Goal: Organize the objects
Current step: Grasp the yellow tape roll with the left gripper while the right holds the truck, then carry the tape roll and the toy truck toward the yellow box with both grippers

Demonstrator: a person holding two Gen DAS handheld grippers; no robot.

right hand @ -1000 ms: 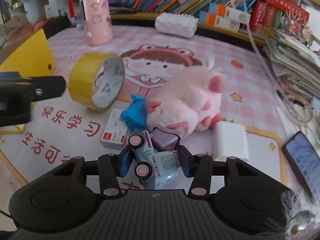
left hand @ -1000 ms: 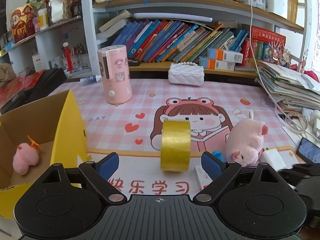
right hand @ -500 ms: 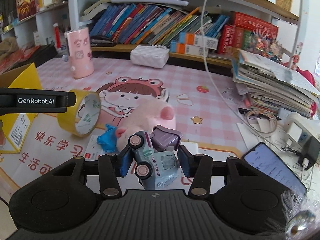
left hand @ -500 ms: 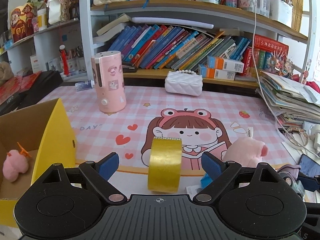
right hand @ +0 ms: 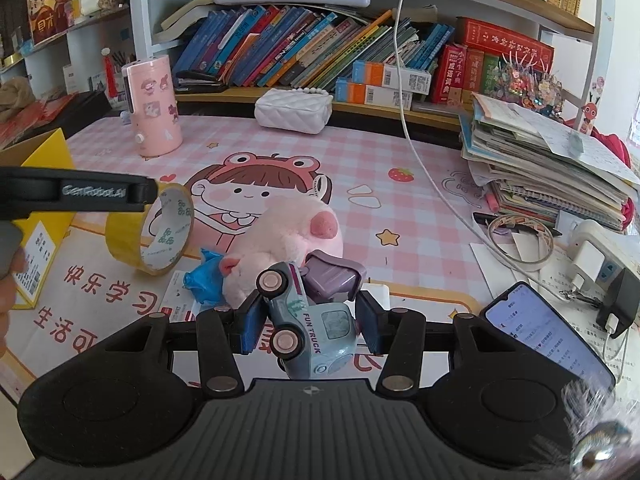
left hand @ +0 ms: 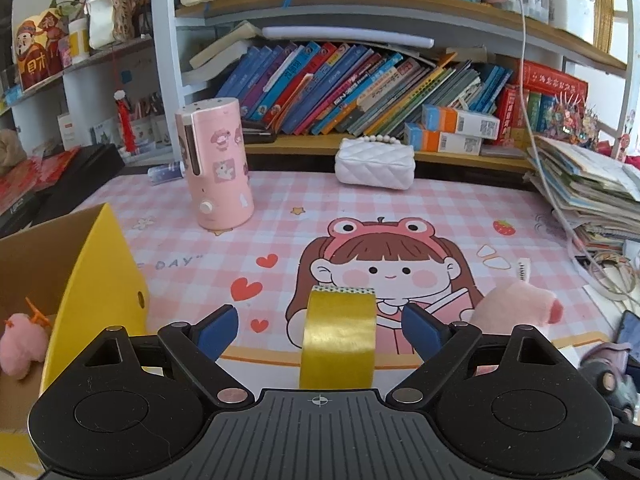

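A yellow tape roll (left hand: 338, 344) stands on edge on the pink desk mat (left hand: 400, 208). My left gripper (left hand: 320, 320) is open, with the roll between its blue fingers and a gap on each side. In the right wrist view one left finger (right hand: 100, 194) reaches over the tape roll (right hand: 160, 236). My right gripper (right hand: 311, 320) is shut on a light blue toy truck (right hand: 320, 332) with a purple flap, held above the mat. A pink plush pig (right hand: 288, 232) lies just behind the truck. A yellow cardboard box (left hand: 92, 280) stands open at the left with a small pink plush (left hand: 20, 344) inside.
A pink cylinder (left hand: 216, 168) and a white quilted purse (left hand: 374, 164) stand at the back of the mat. A blue wrapper (right hand: 204, 280) lies by the pig. A book pile (right hand: 540, 160), a phone (right hand: 548, 328) and a hanging white cable (right hand: 404, 100) crowd the right side.
The left gripper has moved forward, so the tape roll now sits deeper between its fingers. The right gripper rose with the toy truck and tilted up, away from the pig.
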